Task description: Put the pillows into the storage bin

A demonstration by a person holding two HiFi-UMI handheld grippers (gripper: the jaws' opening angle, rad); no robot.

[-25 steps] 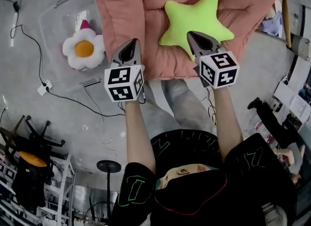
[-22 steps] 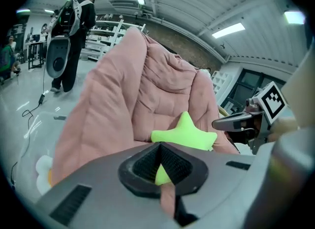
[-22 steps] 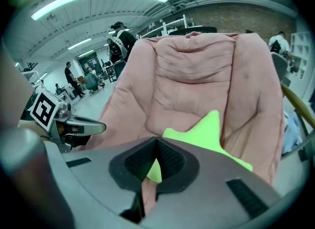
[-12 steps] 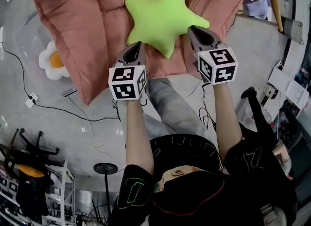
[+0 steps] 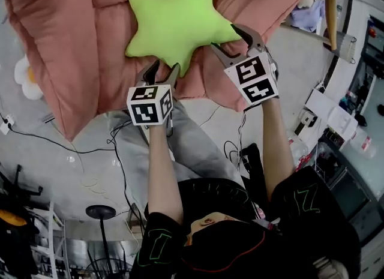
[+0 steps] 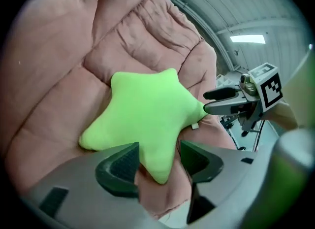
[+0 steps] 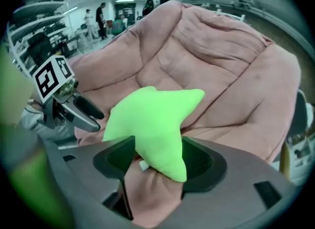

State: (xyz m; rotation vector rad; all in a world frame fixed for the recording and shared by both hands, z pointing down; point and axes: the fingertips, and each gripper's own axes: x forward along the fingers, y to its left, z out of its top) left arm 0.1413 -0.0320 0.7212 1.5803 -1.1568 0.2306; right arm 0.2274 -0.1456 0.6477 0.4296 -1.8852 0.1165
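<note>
While the step in hand was judged to be the seizing of the lime-green star-shaped plush pillow (image 5: 177, 23), that item was recorded lying on the large pink quilted cushion (image 5: 72, 32), near the edge closest to the person. Left gripper (image 5: 163, 69): jaws, only just opened, were found parted, with the nearest star point lodged loosely between them and not pinched. Right gripper (image 5: 225, 38): jaws, likewise just opened, were found spread about a neighbouring point, with nothing clamped. A fold of pink fabric was noted beneath each point. It was judged that each tool should be pushed further in, so that thick stuffing rather than a tapering tip would be bitten, that the cushion fabric should be kept out of the bite, and that both should be closed and raised together. A white flower-shaped pillow with an orange centre (image 5: 25, 80) was noted at the left, partly covered by the cushion; the storage bin could not be clearly made out.
</note>
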